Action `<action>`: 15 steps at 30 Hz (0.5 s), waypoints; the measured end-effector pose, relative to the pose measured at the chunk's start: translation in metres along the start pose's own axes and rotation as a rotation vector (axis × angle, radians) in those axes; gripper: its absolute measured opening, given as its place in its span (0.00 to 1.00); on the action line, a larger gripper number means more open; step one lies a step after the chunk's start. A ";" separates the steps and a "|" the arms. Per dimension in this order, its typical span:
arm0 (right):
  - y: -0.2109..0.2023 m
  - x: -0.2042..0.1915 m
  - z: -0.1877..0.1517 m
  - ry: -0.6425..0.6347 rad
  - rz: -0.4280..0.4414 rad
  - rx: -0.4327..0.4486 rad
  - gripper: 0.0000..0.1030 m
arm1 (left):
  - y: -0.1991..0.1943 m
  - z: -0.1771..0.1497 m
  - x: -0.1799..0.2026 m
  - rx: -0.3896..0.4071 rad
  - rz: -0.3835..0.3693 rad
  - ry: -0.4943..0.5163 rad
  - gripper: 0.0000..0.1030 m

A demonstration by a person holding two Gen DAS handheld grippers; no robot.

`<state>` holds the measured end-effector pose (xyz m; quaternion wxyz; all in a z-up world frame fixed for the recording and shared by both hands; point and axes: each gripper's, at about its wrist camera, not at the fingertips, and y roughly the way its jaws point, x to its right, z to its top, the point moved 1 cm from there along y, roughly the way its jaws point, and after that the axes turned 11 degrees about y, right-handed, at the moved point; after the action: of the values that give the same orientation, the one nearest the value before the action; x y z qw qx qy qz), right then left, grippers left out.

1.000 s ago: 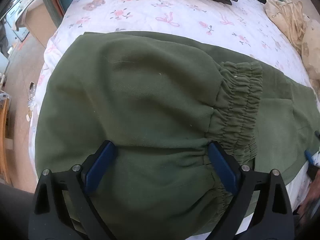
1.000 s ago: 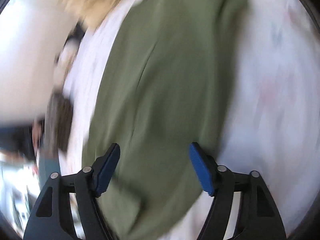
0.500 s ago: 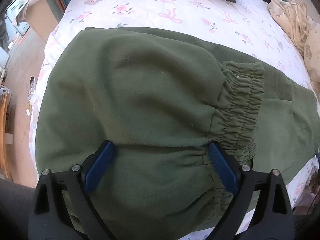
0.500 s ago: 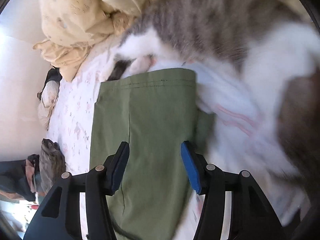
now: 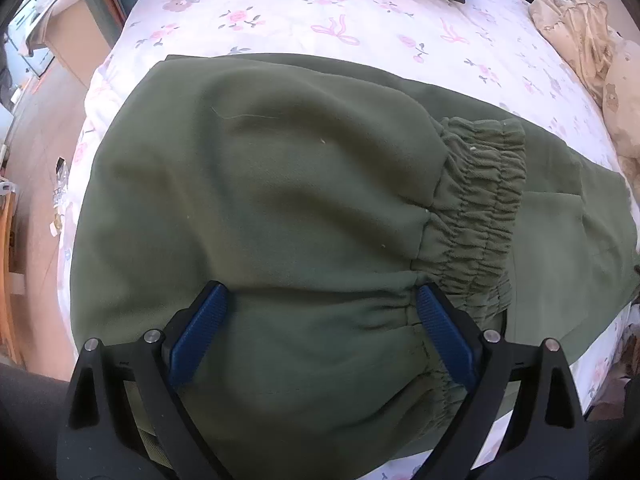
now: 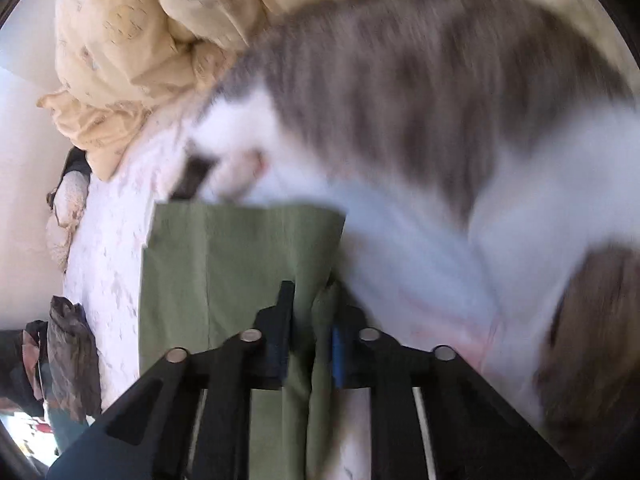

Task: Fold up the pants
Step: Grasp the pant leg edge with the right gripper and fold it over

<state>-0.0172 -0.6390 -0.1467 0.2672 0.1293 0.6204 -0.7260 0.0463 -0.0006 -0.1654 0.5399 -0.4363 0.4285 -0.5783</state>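
While the right tongs (image 6: 310,320) are closing on a fold of the green pants (image 6: 224,264) at lower centre, the left tongs (image 5: 320,308) gape wide over the waistband, gripping nothing; farther up, a blurred grey-and-white cat (image 6: 420,92) lies on the bed (image 5: 360,20)

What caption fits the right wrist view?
Right tongs closing on a pinched fold of the green pants, with a grey-and-white cat beside the hem.
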 end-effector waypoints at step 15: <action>-0.104 -0.127 -0.124 -0.597 0.404 -0.060 0.01 | -0.028 -0.004 -0.001 0.036 -0.071 -0.035 0.91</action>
<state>0.0124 -0.4812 -0.0186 0.5782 0.0235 0.4980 -0.6458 0.0357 0.0022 -0.1396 0.5345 -0.4515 0.3926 -0.5969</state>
